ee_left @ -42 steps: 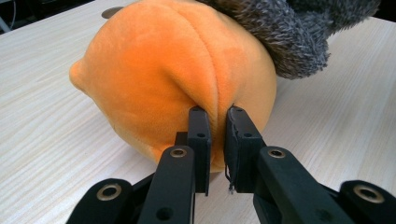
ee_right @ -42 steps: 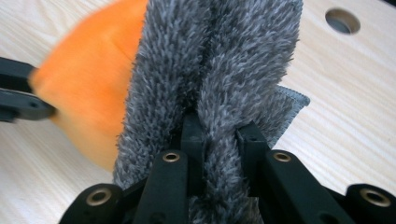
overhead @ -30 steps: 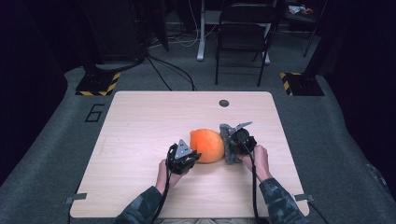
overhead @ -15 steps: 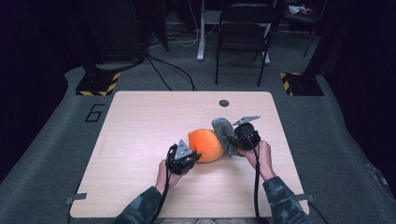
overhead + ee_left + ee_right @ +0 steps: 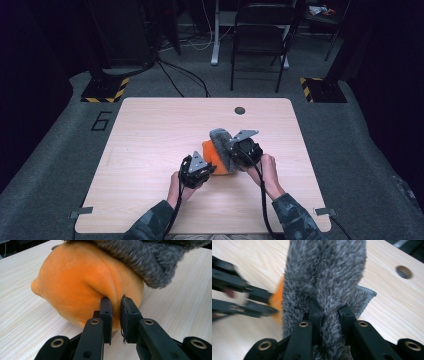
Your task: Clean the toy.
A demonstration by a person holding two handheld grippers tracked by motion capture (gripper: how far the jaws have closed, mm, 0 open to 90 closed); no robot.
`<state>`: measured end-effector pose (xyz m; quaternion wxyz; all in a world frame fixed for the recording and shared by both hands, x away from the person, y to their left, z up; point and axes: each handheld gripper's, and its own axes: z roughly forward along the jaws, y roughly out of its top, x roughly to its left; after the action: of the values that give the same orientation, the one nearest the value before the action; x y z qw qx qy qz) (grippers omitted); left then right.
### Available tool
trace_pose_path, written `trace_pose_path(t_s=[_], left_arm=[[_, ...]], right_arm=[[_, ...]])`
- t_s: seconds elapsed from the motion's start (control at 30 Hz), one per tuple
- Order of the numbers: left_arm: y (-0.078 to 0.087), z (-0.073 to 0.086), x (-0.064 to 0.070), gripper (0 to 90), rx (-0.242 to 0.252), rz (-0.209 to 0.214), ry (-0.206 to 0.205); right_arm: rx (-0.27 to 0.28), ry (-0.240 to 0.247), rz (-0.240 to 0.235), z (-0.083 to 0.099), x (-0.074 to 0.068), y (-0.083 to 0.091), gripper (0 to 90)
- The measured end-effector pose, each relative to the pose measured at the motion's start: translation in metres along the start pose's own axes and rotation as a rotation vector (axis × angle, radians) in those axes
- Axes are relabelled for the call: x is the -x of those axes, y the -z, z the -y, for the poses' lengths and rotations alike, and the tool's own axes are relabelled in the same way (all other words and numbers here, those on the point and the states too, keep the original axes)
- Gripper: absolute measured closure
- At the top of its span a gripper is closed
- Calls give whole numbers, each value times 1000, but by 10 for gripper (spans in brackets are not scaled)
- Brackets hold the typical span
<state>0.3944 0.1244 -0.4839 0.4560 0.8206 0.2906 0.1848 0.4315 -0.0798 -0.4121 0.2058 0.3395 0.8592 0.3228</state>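
1. In the high view the left gripper (image 5: pixel 199 169) sits just left of the frame's centre, low on the table. Its own view shows the jaws drawn narrow and pinching a fold of the orange plush toy (image 5: pixel 85 285).
2. The right gripper (image 5: pixel 239 152) lies just right of centre in the high view. In the right gripper view its jaws are clamped around a thick fold of grey fuzzy cloth (image 5: pixel 324 285), which rises up the middle of that frame.
3. The orange plush toy (image 5: pixel 212 156) rests on the table (image 5: pixel 150 130) between the two grippers, a little below centre in the high view.
4. The grey fuzzy cloth (image 5: pixel 221 142) is draped over the toy's right side and top; in the left gripper view it hangs across the upper right of the frame, touching the toy.
5. Both hands and camouflage sleeves enter from the bottom edge of the high view.
6. A round hole (image 5: pixel 240 110) sits in the tabletop near its far edge, above the grippers.
7. A black chair (image 5: pixel 260 40) stands on the floor at the top of the frame.
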Motion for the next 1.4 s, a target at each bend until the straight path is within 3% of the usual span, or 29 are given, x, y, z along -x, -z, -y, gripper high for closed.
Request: trace_pose_path(t_s=[0.1,0.3,0.63,0.9,1.03,1.2,1.3,1.4], left_arm=[[0,0,0,806,-1,-5,4],[-1,0,-1,805,-1,-7,8],[0,0,-3,805,-1,-7,8],[-1,1,-3,805,3,-6,19],[-1,1,-3,805,2,-3,20],[0,2,-6,804,2,-5,21],[-1,1,-5,804,0,-1,16],[-1,1,-4,804,2,-4,16]], right_arm=[[-20,-30,6,3,7,-1,770],[-57,-42,32,12,20,-8,770],[-142,-123,53,29,39,-22,770],[-259,-172,70,46,46,-44,771],[-293,-172,77,49,50,-47,771],[-205,-185,93,34,55,-20,772],[-112,-174,71,20,49,2,772],[-60,-146,19,11,37,10,772]])
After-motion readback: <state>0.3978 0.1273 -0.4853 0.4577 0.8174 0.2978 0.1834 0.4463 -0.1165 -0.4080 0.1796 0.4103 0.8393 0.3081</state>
